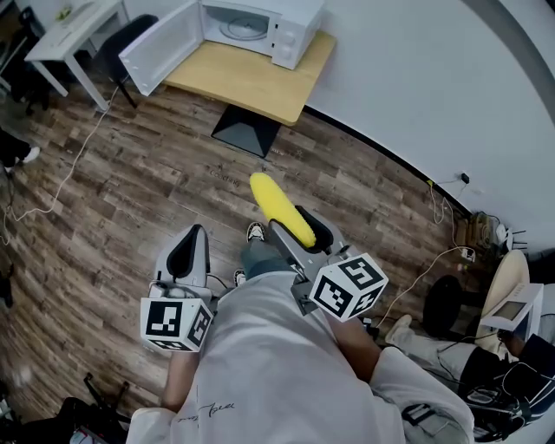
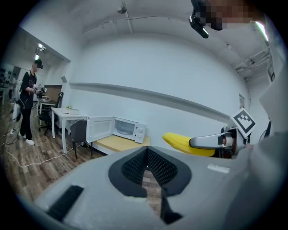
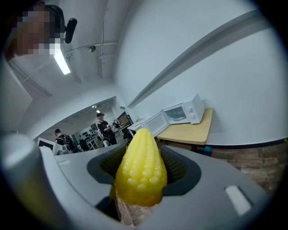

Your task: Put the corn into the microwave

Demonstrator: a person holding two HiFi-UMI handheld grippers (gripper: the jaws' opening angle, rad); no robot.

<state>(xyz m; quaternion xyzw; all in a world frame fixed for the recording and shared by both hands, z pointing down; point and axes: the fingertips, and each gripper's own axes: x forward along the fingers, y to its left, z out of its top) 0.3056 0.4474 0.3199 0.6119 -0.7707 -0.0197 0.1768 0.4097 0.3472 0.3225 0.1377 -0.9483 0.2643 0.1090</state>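
One corn (image 1: 282, 208) sits clamped lengthwise in your right claw (image 3: 143, 173) at mid-frame, tip forward so it can, I judge, slide straight into the open-doored microwave (image 1: 251, 26) on the wooden surface (image 1: 251, 82) upper left, well apart; your left claw (image 2: 146, 152), tips together, holds nothing.

corn (image 1: 282, 208) was bright yellow, kernel rows. microwave (image 1: 260, 26) white. bench (image 1: 251, 82) light tan wood. floor (image 1: 130, 191) dark brown planks. left gripper (image 1: 191, 238) and right gripper (image 1: 299, 227) grey, jaws lined in ribbed black. marker cubes (image 1: 176, 323) black-and-white squares. wall (image 1: 416, 87) white.
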